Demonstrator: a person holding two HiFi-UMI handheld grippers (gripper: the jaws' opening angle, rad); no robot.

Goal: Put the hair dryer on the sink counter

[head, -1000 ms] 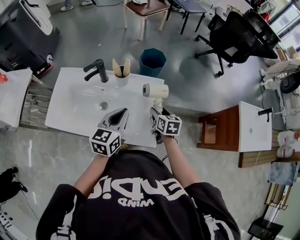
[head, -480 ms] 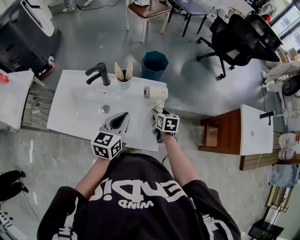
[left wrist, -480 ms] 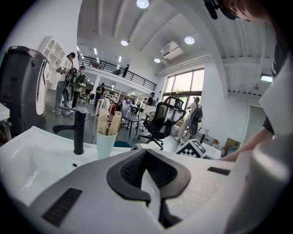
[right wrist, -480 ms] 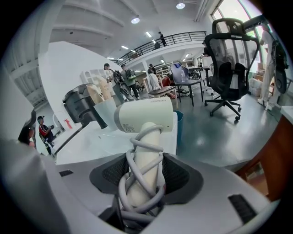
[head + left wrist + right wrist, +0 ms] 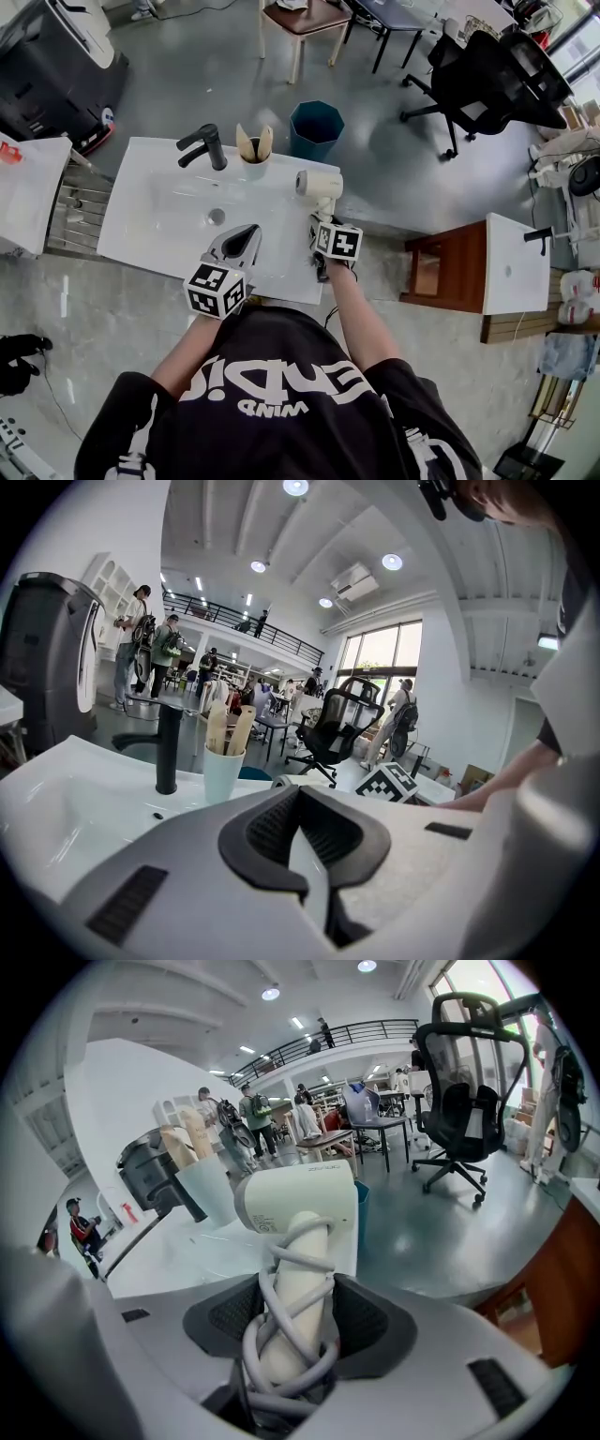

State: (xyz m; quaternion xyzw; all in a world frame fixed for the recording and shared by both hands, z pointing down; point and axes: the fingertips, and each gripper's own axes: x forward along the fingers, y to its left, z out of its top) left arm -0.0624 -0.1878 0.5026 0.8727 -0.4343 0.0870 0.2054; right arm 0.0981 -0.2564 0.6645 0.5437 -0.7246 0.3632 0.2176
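While the white tabletop (image 5: pixel 141 234) spreads under both grippers, the hair dryer (image 5: pixel 319 184) sits at its 3 o'clock edge, barrel lying 9-to-3. The right gripper (image 5: pixel 323 234) fingers clamp its cord-wrapped handle. The faucet (image 5: pixel 202 147) and cup (image 5: pixel 253 155) stand clear at 12 o'clock. The left gripper (image 5: pixel 246 234) fingers are together, empty.

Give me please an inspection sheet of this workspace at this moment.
Surface: white sink counter, basin in the middle.
Job's things: dryer, upright over the counter's right end, not released.
Clutter: black faucet and cup of wooden sticks at the back.
Grippers: right claw shut on the dryer's handle; left claw shut, empty.
Cables: grey cord wound round the handle.
Surroundings: blue bin, office chair, second sink at right.
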